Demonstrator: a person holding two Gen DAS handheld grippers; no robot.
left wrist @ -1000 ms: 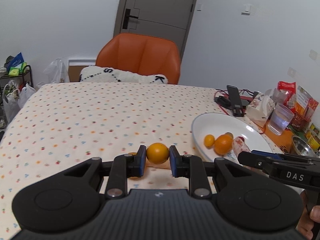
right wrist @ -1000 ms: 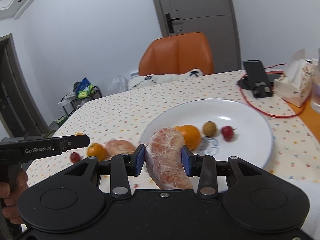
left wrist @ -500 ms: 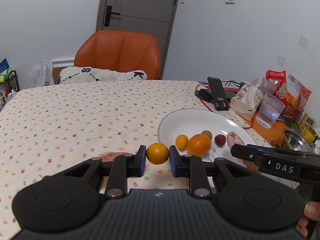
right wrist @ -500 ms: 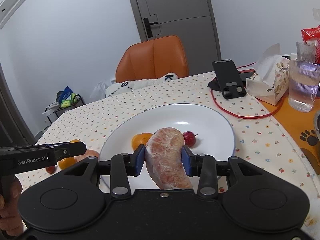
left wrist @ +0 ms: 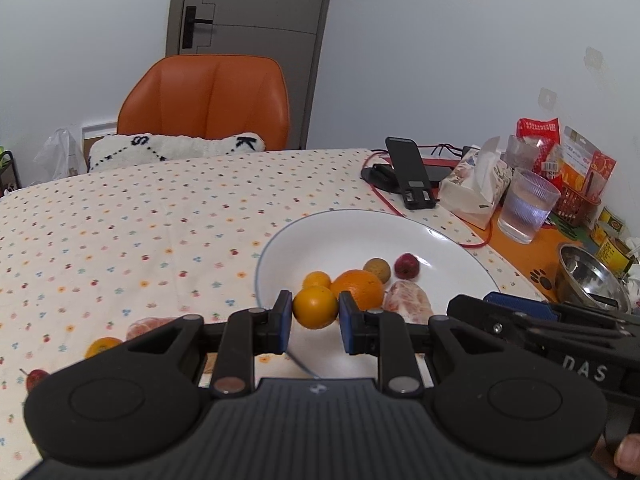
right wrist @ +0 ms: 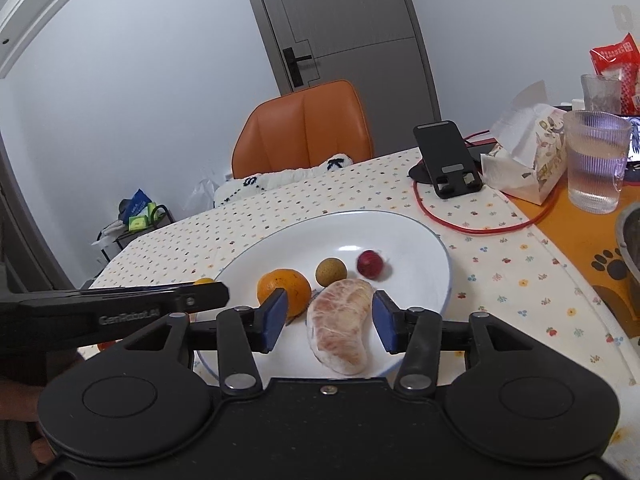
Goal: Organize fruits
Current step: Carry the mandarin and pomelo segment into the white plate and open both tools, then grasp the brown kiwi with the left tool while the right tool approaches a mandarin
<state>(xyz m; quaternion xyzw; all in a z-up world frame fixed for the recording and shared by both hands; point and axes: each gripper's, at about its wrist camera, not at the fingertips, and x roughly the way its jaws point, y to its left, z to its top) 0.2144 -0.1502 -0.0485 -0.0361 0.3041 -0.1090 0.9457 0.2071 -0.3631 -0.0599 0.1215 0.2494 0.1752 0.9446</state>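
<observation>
Where the dotted tablecloth spreads, an orange chair stands behind.

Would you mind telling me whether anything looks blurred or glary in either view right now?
Right wrist view: the small red fruit on the white plate is motion-smeared, with a glare patch beside it; the rest is sharp. Left wrist view: sharp, door frame bowed by fisheye.

Orange chair, phone stand, water glass, tissue box
</observation>
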